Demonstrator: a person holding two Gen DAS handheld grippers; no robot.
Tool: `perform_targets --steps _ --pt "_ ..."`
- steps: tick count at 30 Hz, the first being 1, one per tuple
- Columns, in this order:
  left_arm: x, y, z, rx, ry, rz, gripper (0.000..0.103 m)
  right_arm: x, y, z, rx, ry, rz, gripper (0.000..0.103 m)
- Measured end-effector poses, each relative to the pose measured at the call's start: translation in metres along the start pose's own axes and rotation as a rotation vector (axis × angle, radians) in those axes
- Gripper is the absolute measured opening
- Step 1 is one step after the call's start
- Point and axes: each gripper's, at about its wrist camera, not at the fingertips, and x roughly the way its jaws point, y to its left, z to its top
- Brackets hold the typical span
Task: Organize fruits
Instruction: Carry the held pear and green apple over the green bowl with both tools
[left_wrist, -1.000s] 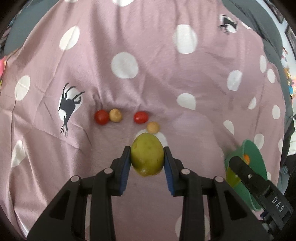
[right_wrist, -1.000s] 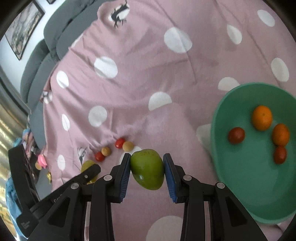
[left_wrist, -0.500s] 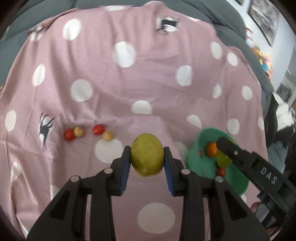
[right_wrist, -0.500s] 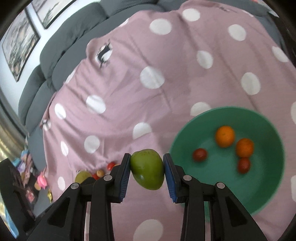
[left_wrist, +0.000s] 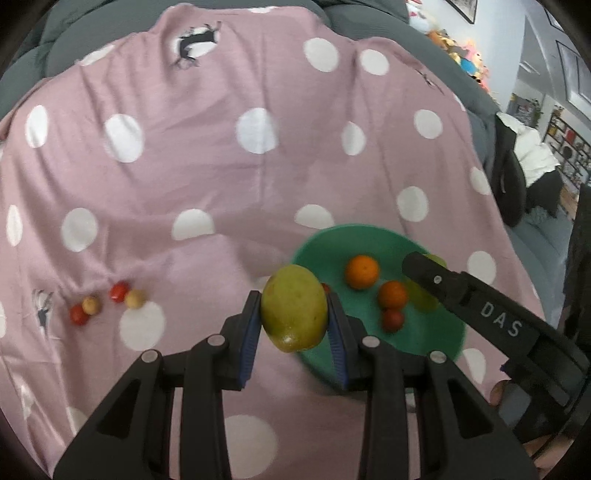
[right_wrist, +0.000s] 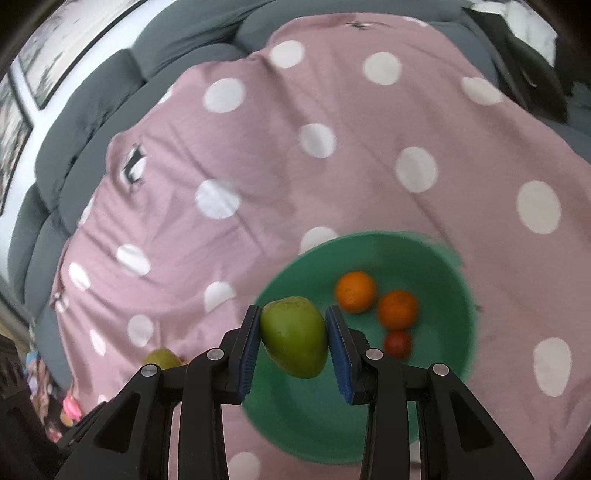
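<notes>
The left gripper (left_wrist: 294, 325) is clamped on a yellow-green mango (left_wrist: 294, 308); its blue pads (left_wrist: 249, 332) press the fruit's two flanks, and the mango stands out beyond the fingertips, hanging over the near-left rim of the green bowl (left_wrist: 439, 343). The right gripper (right_wrist: 293, 338) is likewise closed on a greener mango (right_wrist: 294, 338), held between its blue pads (right_wrist: 338, 350) with the narrower end pointing down, and it hangs over the near-left part of the same green bowl (right_wrist: 454, 273).

Inside the bowl lie two oranges, one farther back (right_wrist: 355, 291) and one just right of it (right_wrist: 398, 309), the two nearly touching. A small red fruit (right_wrist: 398, 343) sits just in front of the second orange. In the left wrist view another small red fruit (left_wrist: 325, 288) peeps out from behind the left gripper's mango, just inside the bowl's left edge.

The bowl rests on a pink cloth with white dots (left_wrist: 258, 177). To the left of the bowl, well apart from it, four small fruits lie in a loose row on the cloth: a red one (left_wrist: 78, 314) touching a tan one (left_wrist: 91, 305), then another red one (left_wrist: 119, 291) touching a tan one (left_wrist: 134, 299). Behind the cloth runs a grey sofa (right_wrist: 92, 92).
</notes>
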Motion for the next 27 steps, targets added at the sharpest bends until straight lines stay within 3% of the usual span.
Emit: perform_targets --steps 9,27 --pt "0.021 -0.016 -0.004 0.01 0.046 -0.049 0.034 0.0 -0.021 0.003 0.049 0.002 -0.054 0.038" --pt "0.035 -0.031 -0.008 0.017 0.074 -0.129 0.034 0.008 -0.027 0.002 0.033 0.031 -0.143 0.038"
